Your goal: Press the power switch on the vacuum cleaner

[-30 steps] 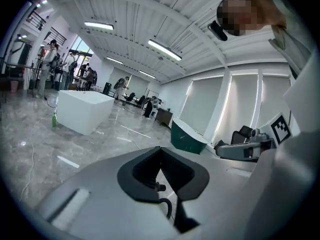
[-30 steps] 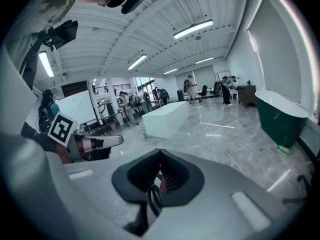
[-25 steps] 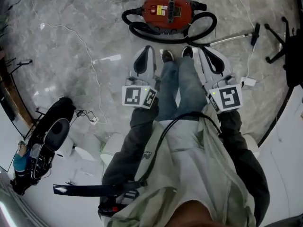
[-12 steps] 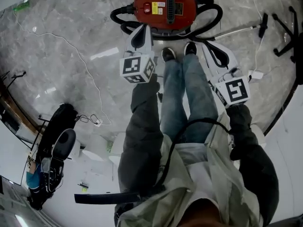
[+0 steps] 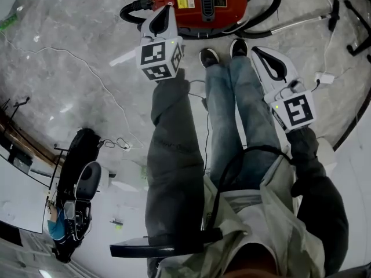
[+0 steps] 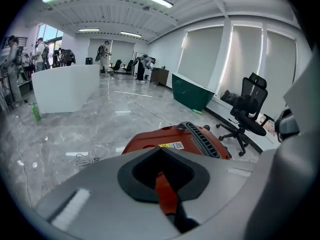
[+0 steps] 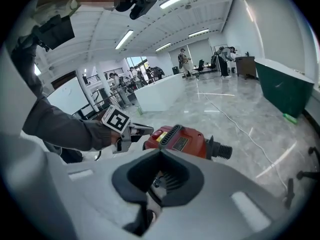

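The red vacuum cleaner stands on the marble floor just beyond the person's shoes, with its black hose coiled round it. My left gripper is shut and reaches over the vacuum's left end. In the right gripper view its tip is right beside a small red switch; I cannot tell whether they touch. The left gripper view shows the vacuum just past the closed jaws. My right gripper is shut on nothing and hangs back by the right leg, above the floor.
A metal wand lies to the right of the vacuum, with an office chair base beyond it. A white plug block and thin white cables lie on the floor. Black gear stands at the left.
The left gripper has moved forward from beside the left leg to the vacuum's left end. The person has leaned closer to the vacuum. The right gripper has stayed by the right leg.
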The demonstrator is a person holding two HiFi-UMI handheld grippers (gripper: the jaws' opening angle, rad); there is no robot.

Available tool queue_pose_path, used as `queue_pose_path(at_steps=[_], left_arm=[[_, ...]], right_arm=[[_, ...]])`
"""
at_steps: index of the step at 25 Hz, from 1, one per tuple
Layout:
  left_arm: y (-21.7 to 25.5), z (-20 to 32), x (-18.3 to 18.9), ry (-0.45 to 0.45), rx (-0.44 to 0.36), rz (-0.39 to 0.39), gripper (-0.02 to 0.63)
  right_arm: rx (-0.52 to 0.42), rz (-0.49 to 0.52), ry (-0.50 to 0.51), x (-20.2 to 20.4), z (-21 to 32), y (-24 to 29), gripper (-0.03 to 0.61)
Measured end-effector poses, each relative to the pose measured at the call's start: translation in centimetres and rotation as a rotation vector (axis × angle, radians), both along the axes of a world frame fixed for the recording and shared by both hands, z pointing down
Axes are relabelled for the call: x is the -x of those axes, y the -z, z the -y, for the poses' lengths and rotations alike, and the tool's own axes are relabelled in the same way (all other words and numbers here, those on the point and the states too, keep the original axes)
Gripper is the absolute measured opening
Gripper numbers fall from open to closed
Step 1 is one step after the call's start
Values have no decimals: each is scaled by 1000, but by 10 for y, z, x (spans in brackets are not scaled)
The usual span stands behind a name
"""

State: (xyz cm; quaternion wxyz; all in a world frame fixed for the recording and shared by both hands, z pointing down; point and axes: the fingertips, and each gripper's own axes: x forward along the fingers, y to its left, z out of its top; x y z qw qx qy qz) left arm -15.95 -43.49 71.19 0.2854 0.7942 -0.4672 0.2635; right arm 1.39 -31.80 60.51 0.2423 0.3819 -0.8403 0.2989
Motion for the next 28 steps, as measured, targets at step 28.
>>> queue_pose_path(at_steps=[28], left_arm=[[-12, 5, -5, 24, -25, 34, 5]], right_arm=[[33, -2, -25, -22, -13, -1, 1]])
